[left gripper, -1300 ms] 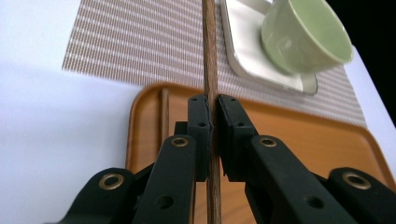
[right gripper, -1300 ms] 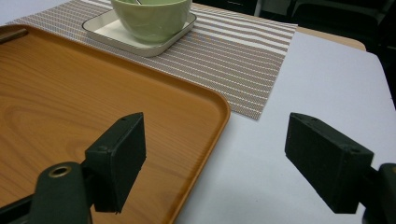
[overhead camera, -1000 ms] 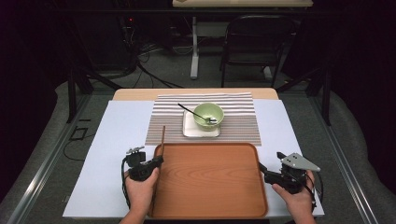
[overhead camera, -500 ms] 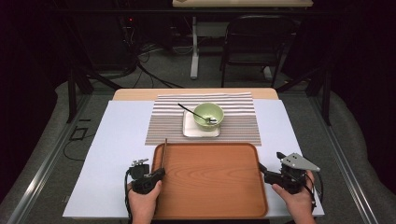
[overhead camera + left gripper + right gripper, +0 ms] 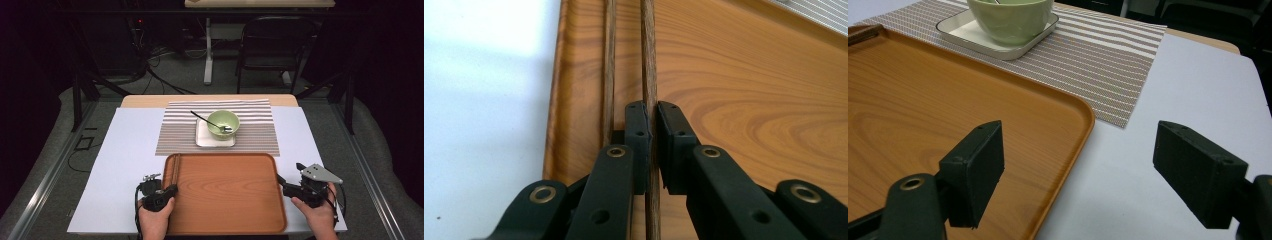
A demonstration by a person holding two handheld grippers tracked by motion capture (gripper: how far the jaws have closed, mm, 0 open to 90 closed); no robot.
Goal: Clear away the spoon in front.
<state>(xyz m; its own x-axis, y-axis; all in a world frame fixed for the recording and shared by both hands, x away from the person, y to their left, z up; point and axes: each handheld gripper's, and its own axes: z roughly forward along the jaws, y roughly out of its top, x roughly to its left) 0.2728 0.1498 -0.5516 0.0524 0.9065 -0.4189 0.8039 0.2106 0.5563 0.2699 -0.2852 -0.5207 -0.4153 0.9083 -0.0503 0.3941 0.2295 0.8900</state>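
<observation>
Down and back has come the left gripper [image 5: 169, 190] since a second ago, and the chopsticks [image 5: 175, 169] came with it. Before, they stuck up past the far edge of the tray [image 5: 230, 200]. Now they lie flat along the tray's left side, just inside the rim.

In the left gripper view, the jaws are nearly closed. They pinch one chopstick [image 5: 649, 85] between them. The other chopstick [image 5: 608, 75] lies just beside it, outside the jaws, close to the tray's raised edge. It looks like only one stick is held, but the jaws hide the part underneath, so I cannot be sure.

The sticks are probably put by the rim so they will not roll around. They also leave the big middle of the tray free for other things.

The right gripper [image 5: 286, 184] waits at the right side of the tray. Its jaws are wide open and hold nothing. In the right gripper view, one jaw is over the tray and the other is over the white table [image 5: 1198, 75]. It may be there to keep the tray from sliding.

Farther back, a green bowl [image 5: 223, 123] sits on a small white plate [image 5: 205, 140] on a striped mat [image 5: 175, 135]. A spoon [image 5: 207, 121] leans in the bowl.
</observation>
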